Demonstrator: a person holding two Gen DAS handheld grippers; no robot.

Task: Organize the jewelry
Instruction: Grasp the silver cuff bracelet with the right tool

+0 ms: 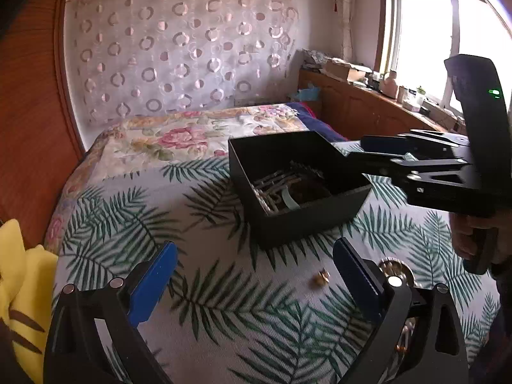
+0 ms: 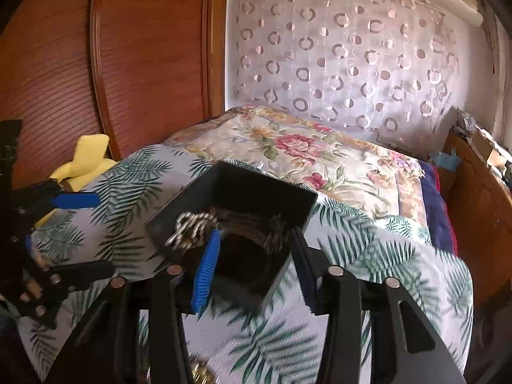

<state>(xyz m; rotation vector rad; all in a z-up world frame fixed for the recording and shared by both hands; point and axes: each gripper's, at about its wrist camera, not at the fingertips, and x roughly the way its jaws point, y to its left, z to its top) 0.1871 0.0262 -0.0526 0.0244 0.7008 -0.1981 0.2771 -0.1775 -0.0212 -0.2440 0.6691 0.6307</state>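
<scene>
A black open box [image 1: 300, 220] stands on the palm-leaf bedspread and holds a silver chain [image 1: 272, 188] and other dark pieces. My right gripper [image 1: 340, 152] reaches in from the right at the box's right rim. In the right wrist view its jaws [image 2: 256, 233] stand apart astride the box's [image 2: 230, 188] near wall, beside the chain [image 2: 188, 227], with no pad pressing. My left gripper [image 1: 256, 246] is wide open and empty, low over the cloth. A small gold piece [image 1: 320, 278] lies between its fingers, nearer the right one. Another shiny piece [image 1: 395, 267] sits behind the right finger.
A yellow plush toy [image 1: 19, 281] lies at the bed's left edge beside a wooden wardrobe [image 2: 57, 73]. A floral quilt [image 1: 179, 137] covers the far bed. A cluttered wooden ledge [image 1: 368, 102] runs under the window at right. A hand [image 1: 470, 240] holds the right gripper's handle.
</scene>
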